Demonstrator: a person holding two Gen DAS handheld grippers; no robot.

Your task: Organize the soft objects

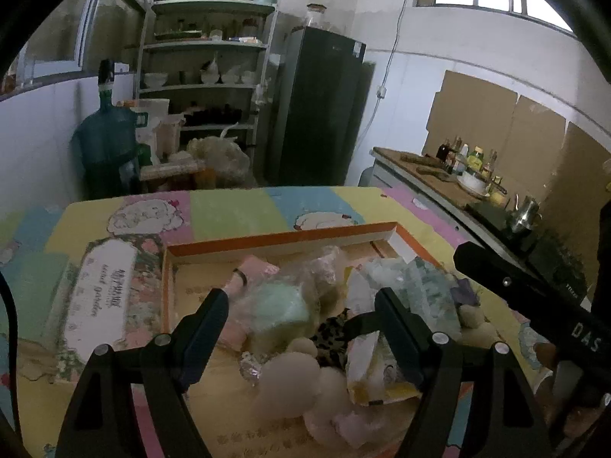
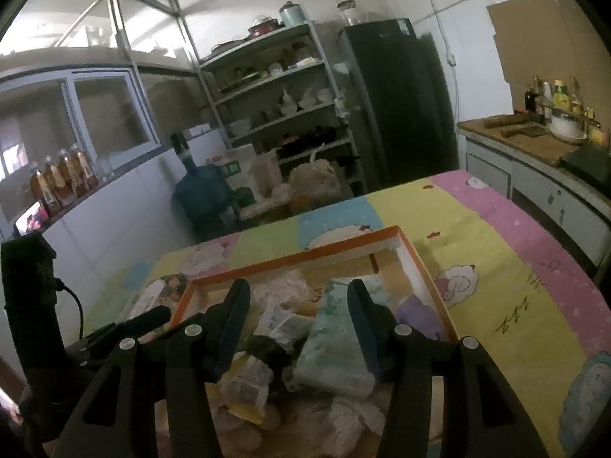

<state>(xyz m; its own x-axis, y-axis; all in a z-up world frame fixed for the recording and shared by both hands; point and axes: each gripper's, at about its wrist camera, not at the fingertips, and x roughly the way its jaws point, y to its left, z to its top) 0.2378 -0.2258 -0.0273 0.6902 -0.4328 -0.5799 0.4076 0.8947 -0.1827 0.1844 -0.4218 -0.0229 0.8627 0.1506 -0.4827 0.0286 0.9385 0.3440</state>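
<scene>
Clutter fills the orange-rimmed box on the table, which wears a pastel patchwork cloth w/ cartoon sheep. Left gripper hangs over the pile, jaws spread wide, nothing pinched. Between them sits a pale green soft block in clear wrap; just beyond the left jaw tip lies a pink item w/ a dark band. Near the jaw bases, round cream plush lumps crowd in, beside a leopard-print piece and a crinkled white-yellow packet. A floral card reading "secret garden" lies flat outside the left jaw, long axis running away from the camera.

Right gripper also has jaws spread, holding nothing. Against the inner face of its right jaw rests a mint-green wrapped pack, long axis pointing fwd along the jaws. Small printed sachets lie nearer the left jaw. Outside the right jaw a lilac soft piece sits against the box wall.
</scene>
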